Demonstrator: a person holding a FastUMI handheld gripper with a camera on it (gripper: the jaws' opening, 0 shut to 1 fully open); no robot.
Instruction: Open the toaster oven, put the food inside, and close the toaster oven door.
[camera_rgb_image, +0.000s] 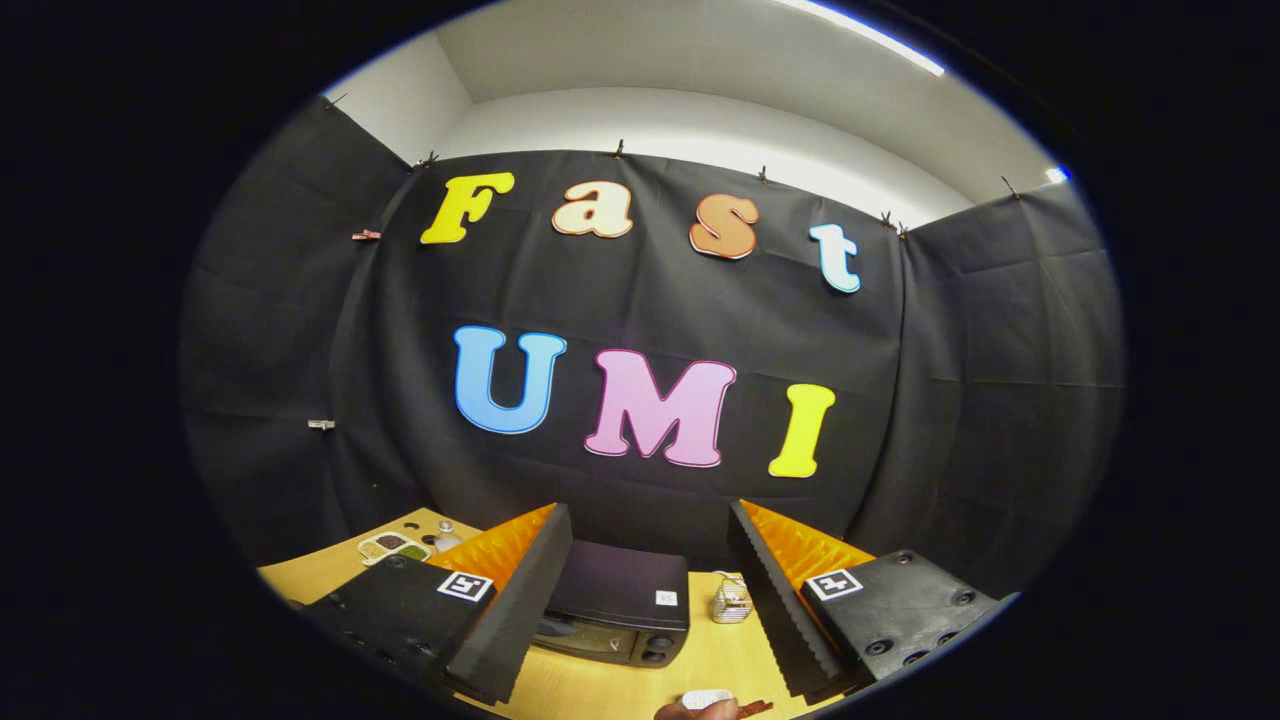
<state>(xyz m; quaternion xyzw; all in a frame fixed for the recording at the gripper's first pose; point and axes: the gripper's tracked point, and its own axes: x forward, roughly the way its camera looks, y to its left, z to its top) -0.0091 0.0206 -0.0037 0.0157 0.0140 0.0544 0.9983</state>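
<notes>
Gripper view — Desk: What does it give us from the booth?

Field: The gripper (640, 600) is held high above a wooden table (610, 690), its two fingers spread wide with nothing between them. Seen through that gap, well below, sits the oven (615, 605), a dark box with two knobs on its front at the right.

Desk: Is the door open?

Field: It looks shut; the front panel seems to stand flush and nothing hangs down from it. From this steep angle I would call that a judgement rather than a certainty.

Desk: And the food?

Field: Nearest the camera, on the table short of the oven, lies a pale, rounded item beside a brown strip (715, 705), mostly cut off, so I cannot say for sure what it is; it may be the food. A small wire basket (731, 600) stands just right of the oven, and a divided tray (394, 546) with dark and green fillings sits far off to the left, next to a small bottle (446, 532).

Desk: So where does the job stand?

Field: At the start, by my reading. Opening the door, loading the food and shutting the door all remain to be done
</notes>
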